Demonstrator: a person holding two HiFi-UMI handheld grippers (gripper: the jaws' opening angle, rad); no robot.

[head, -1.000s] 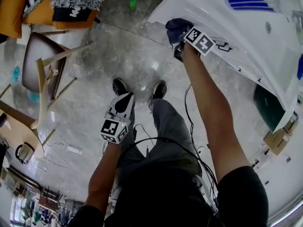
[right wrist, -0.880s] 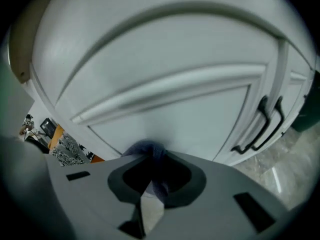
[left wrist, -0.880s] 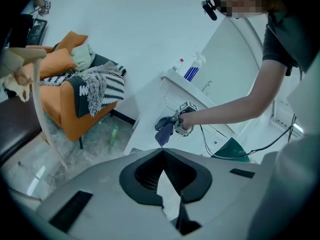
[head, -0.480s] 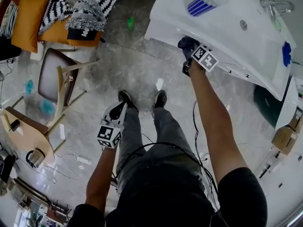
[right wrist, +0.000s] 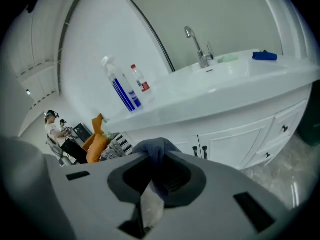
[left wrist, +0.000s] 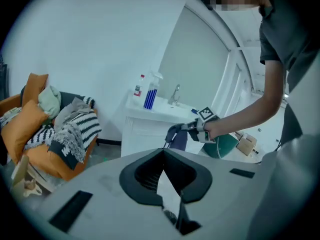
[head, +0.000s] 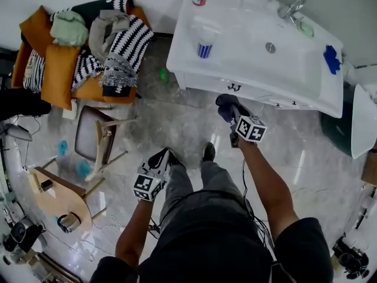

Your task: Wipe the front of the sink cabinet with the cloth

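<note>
step: the wipe of the sink cabinet (head: 259, 92) front, judged not yet in contact
right tongs (head: 234, 121): closed on the cloth (head: 225, 106); a dark blue fold is pinched between the jaws and bulges out past their tips
left tongs (head: 158, 163): jaws drawn together, nothing between them; held low by the person's legs, at 8 o'clock from the right tongs, well apart from the cabinet
cloth position: just off the cabinet front, at 6 o'clock from the twin door knobs (right wrist: 200, 151) in the head view; contact cannot be confirmed and a gap is suggested
cabinet: white panelled doors (right wrist: 235, 139) are seen beyond the cloth in the right gripper view; spray bottle (right wrist: 120, 86) and faucet (right wrist: 199, 46) stand on the tabletop above
how to do it well: the cloth bulge should be led onto the door panel, toward 12 o'clock, so that fabric and not the hard tips meets the paint
pressure: light, even pressure is advised, with long overlapping passes across the doors
grip: a firm pinch is needed, since a loose fold would likely be dragged out on the panel ridges
risk: the knobs could snag the cloth; they should be wiped around
left tongs role: none judged necessary; best left clear of the trailing cable (head: 246, 175)
</note>
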